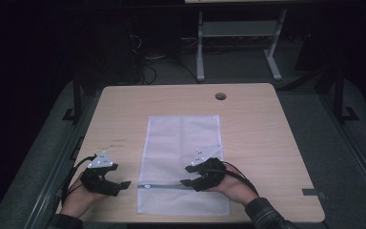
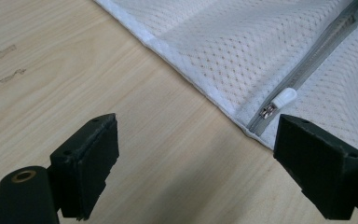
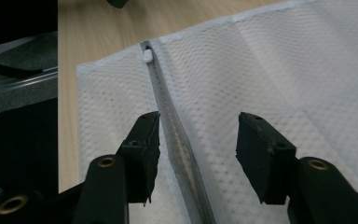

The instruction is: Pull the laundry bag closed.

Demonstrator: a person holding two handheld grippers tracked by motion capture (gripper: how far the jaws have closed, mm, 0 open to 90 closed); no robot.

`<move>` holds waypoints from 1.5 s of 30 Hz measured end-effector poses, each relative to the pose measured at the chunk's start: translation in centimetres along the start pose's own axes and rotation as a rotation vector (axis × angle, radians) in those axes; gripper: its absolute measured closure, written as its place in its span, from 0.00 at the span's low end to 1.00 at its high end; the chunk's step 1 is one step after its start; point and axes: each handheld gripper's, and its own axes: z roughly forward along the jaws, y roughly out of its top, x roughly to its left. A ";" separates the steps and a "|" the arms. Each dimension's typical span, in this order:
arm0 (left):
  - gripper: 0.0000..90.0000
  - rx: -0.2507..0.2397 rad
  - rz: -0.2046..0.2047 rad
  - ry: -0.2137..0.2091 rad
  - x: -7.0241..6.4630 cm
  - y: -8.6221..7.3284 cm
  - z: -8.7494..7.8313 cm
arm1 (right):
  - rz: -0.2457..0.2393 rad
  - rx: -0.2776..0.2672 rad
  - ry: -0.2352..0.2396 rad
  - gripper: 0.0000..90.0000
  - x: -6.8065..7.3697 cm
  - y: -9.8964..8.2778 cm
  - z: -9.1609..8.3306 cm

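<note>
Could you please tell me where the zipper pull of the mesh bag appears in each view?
High view: zipper pull at the bag's left edge, near the left gripper.
Left gripper view: right of centre, above the right jaw.
Right gripper view: upper left, at the zipper's far end.
Shared landmark: the grey zipper.

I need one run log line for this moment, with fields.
object: mesh bag, flat on table | zipper pull: at left end | left gripper: open, beside pull | right gripper: open, astride zipper

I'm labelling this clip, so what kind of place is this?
Probably a lab or office workroom: a light wooden desk with a cable hole, grey carpet, and a metal table frame with cables behind.
</note>
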 end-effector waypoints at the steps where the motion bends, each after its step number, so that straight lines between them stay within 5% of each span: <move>1: 0.15 0.000 0.000 0.000 0.0 0.0 0.0 | -0.003 -0.001 0.003 0.56 0.1 0.1 0.2; 13: 0.15 0.001 0.001 -0.003 0.0 -0.1 0.0 | -0.033 0.013 0.034 0.67 0.8 1.9 2.6; 45: 0.16 0.001 0.000 -0.004 0.0 0.0 0.0 | -0.088 0.056 0.120 0.72 2.4 5.4 10.1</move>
